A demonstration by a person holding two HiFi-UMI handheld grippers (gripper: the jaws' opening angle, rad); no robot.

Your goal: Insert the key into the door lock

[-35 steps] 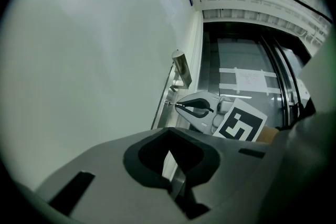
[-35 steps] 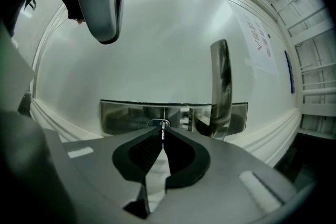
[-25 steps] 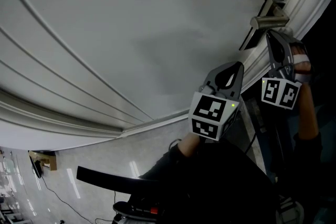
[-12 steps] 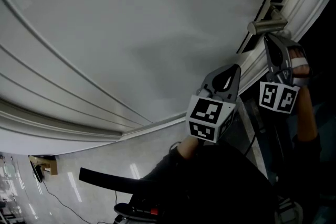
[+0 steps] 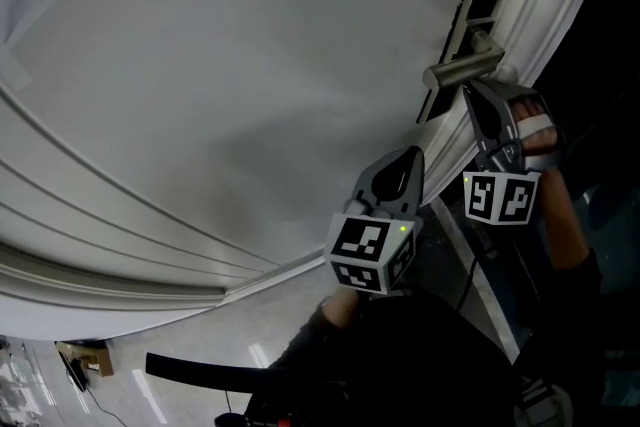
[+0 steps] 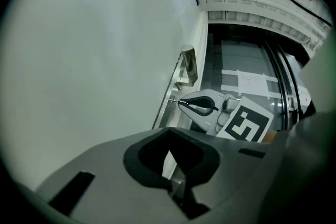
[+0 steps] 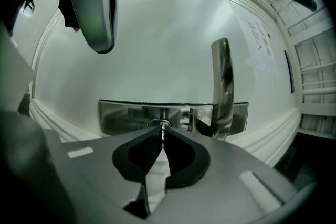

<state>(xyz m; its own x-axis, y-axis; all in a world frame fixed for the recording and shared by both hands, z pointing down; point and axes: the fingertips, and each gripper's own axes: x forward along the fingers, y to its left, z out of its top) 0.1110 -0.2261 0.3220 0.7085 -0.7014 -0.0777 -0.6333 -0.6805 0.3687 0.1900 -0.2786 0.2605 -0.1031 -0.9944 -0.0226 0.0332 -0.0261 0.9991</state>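
My right gripper [image 7: 162,135] is shut on a thin metal key [image 7: 163,127]. The key's tip points at the round keyhole [image 7: 157,123] in the steel lock plate [image 7: 123,115] of the white door [image 5: 230,85]. How far the key is in, I cannot tell. The lever handle [image 7: 222,86] stands just right of the keyhole. In the head view the right gripper [image 5: 478,107] sits just under the handle [image 5: 462,70]. My left gripper [image 5: 403,160] hangs shut beside it, holding nothing, away from the lock. From the left gripper view, the right gripper [image 6: 181,103] touches the door's edge.
Raised mouldings [image 5: 120,245] run across the door panel. A dark glass opening [image 6: 247,71] lies beyond the door's edge. The person's dark sleeve [image 5: 400,345] fills the lower head view. A paper notice [image 7: 260,42] is stuck on the door above the handle.
The head view has shifted, so the handle and both grippers now appear lower and further left. The right gripper stays under the handle at the lock plate.
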